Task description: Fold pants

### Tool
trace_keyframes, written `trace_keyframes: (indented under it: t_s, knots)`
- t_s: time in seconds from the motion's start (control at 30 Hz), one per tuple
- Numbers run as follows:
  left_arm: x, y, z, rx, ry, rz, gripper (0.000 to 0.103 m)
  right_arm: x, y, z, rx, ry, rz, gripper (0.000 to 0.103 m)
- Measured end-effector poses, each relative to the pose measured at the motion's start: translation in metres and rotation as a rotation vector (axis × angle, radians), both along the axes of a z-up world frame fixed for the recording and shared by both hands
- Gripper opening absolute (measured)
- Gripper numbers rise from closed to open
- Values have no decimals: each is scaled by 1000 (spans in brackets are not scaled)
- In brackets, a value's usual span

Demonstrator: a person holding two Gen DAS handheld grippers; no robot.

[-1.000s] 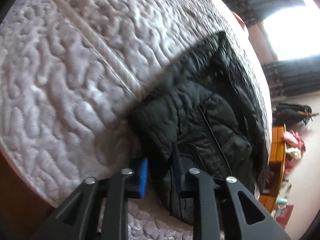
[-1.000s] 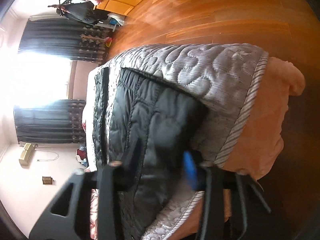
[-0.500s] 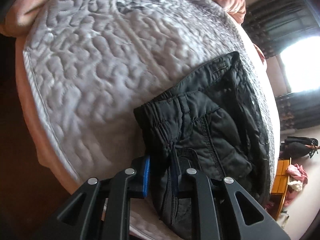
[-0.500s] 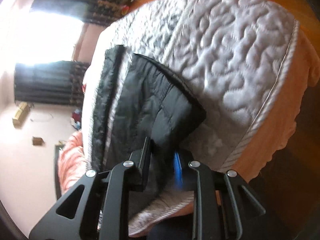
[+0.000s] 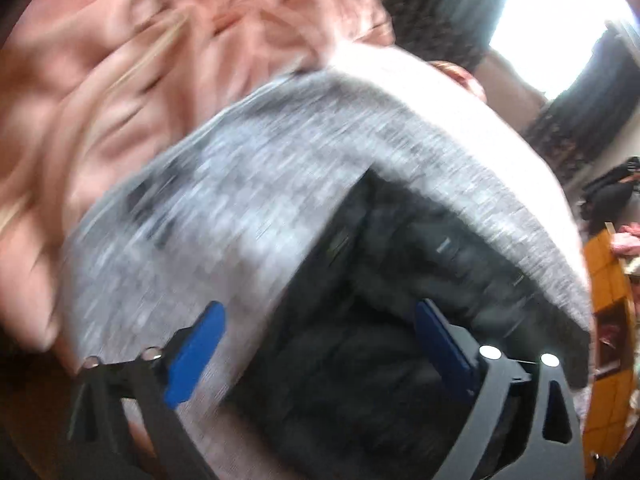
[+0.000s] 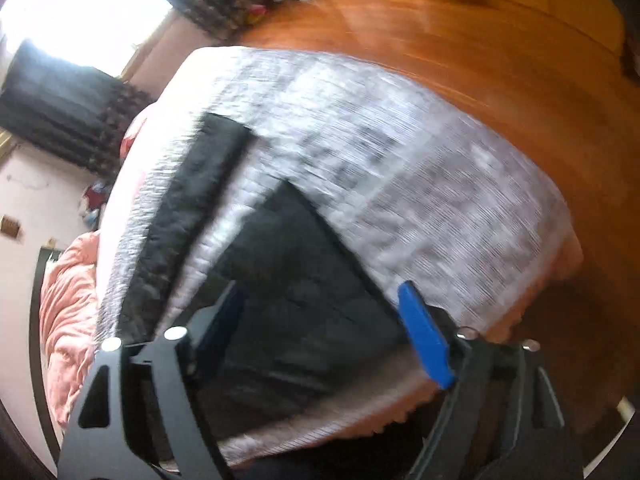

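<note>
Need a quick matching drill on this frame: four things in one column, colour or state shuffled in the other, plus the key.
Column 1:
1. pants
2. quilted bedspread
3. left claw
4. floor

Column 2:
A. orange-brown wood
B. black, lying on the bed
C. jaws wide apart, gripping nothing
D. pale grey, covering the bed

Pairs: 1-B, 2-D, 3-C, 4-A
</note>
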State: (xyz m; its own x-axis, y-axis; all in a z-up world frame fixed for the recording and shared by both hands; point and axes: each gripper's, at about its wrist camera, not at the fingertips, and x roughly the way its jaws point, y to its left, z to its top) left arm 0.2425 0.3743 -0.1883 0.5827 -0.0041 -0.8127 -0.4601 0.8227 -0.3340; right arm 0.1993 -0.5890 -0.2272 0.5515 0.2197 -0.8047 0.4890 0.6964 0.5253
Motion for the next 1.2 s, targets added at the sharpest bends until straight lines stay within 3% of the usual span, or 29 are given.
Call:
trace_keyframes:
  t_s: [0.13,0.23,0.33,0.47,0.63,0.67,0.7,0.73,0.8,0.9,1.03,1.2]
  knots:
    - [81,11,-2,-74,-4,-134,99,69,27,9,50,-33,133,86]
    - [140,25,-28,-163,63,-199,99,135,59,-1,91,-25,241,86]
    - [174,32,-53,-177,119,-229,99,180,73,-5,97,-20,300,87]
    - [193,28,-79,-181,171,-267,98,244,74,-14,75,6,350,87]
    - [210,20,-102,-133,221,-336,85,308,59,-17,57,0,388,88]
    - [211,19,-102,-122,224,-341,79,318,55,-17,49,2,390,88]
    - [211,18,-101,-109,229,-349,62,330,49,-19,31,8,387,88]
    - [212,18,-100,-97,234,-355,60,348,41,-21,15,16,380,88]
    - [214,14,-97,-88,236,-359,44,370,32,-25,1,27,375,88]
    - [216,5,-95,-37,253,-369,42,408,20,-36,-24,36,378,89]
    - [218,9,-98,-69,252,-324,42,441,15,-63,-44,75,418,89]
    - [221,8,-98,-43,255,-285,42,462,25,-83,-43,90,495,89]
